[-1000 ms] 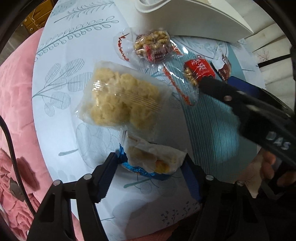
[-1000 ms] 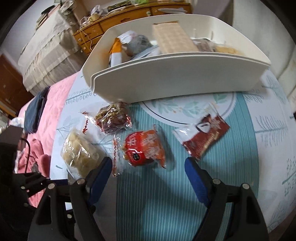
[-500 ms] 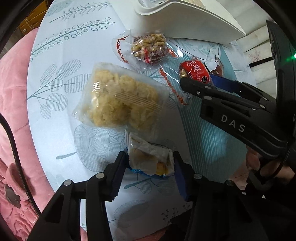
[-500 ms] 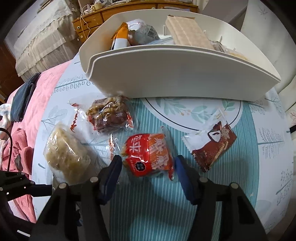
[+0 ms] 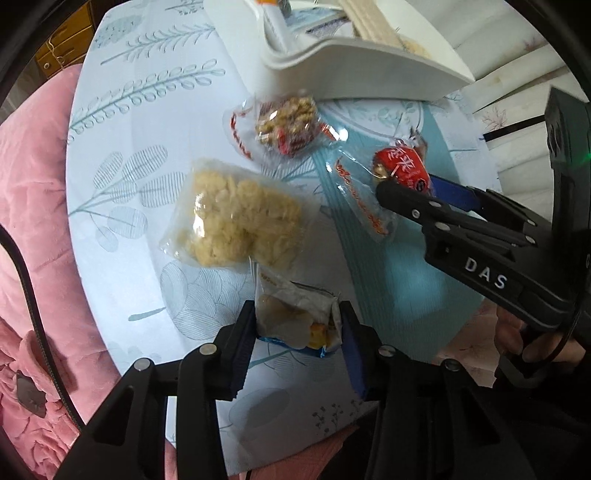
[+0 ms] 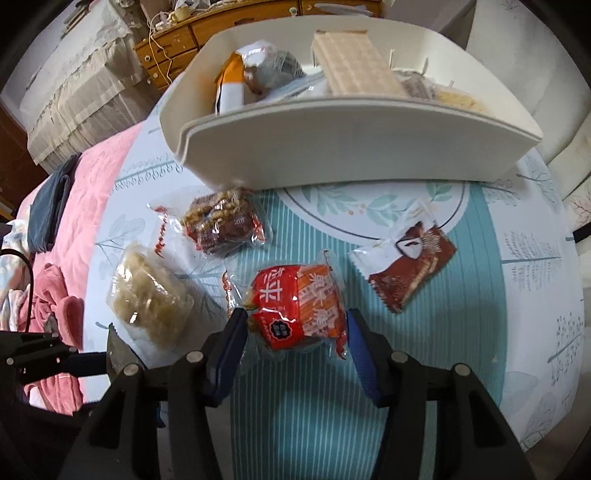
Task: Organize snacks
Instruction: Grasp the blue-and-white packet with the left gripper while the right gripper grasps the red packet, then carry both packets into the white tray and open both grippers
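Note:
My left gripper (image 5: 297, 326) is shut on a small white and blue snack packet (image 5: 295, 317) and holds it just above the table. My right gripper (image 6: 293, 328) is shut on a red and orange snack packet (image 6: 295, 306), which also shows in the left wrist view (image 5: 400, 168). A white snack bin (image 6: 351, 147) with several snacks inside stands at the back of the table. A clear bag of pale yellow crisps (image 5: 240, 221), a walnut packet (image 5: 288, 123) and a brown and white sachet (image 6: 406, 258) lie on the table.
The round table (image 6: 517, 332) has a leaf-patterned cloth with a teal striped middle. A pink quilted bed (image 5: 29, 221) lies to the left. A wooden dresser (image 6: 221, 22) stands behind the bin.
Both grippers have closed from open onto their packets. The left gripper has lifted its packet slightly and both views have drawn nearer to the bin.

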The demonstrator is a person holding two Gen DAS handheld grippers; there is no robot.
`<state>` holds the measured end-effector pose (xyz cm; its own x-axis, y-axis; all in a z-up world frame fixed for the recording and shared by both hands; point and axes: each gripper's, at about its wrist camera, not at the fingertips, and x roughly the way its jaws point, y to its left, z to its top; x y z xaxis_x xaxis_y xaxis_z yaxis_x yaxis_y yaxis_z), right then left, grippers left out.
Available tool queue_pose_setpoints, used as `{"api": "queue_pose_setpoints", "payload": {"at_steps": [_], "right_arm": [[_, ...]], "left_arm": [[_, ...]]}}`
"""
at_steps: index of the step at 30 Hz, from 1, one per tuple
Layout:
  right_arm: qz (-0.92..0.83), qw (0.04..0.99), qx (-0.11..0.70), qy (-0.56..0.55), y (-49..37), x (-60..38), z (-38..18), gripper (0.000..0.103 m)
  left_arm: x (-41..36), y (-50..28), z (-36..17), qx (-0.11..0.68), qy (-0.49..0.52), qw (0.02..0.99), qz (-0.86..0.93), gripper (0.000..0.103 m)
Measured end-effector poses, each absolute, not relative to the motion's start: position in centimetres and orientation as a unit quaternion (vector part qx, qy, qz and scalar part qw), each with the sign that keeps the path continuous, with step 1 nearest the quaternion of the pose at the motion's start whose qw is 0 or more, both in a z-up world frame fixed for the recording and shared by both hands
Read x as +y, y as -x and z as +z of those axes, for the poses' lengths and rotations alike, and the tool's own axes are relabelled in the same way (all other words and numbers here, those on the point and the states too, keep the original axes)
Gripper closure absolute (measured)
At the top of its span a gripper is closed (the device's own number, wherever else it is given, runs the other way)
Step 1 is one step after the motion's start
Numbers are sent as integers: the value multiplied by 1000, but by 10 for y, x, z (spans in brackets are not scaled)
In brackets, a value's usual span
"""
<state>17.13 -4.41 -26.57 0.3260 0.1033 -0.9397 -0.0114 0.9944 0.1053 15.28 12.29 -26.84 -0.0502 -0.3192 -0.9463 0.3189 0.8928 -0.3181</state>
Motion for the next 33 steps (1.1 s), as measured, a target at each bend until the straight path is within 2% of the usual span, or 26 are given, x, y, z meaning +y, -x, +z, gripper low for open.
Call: {"api": "queue_pose_setpoints", "payload": {"at_steps": [17, 33], "right_arm": [[66, 849, 522, -54, -184, -97, -183, 48], [87, 876, 473, -44, -226, -161, -142, 48]], "left_arm": [[88, -200, -168, 645, 1, 730, -227, 61], [26, -273, -135, 600, 13, 779, -180, 61]]}}
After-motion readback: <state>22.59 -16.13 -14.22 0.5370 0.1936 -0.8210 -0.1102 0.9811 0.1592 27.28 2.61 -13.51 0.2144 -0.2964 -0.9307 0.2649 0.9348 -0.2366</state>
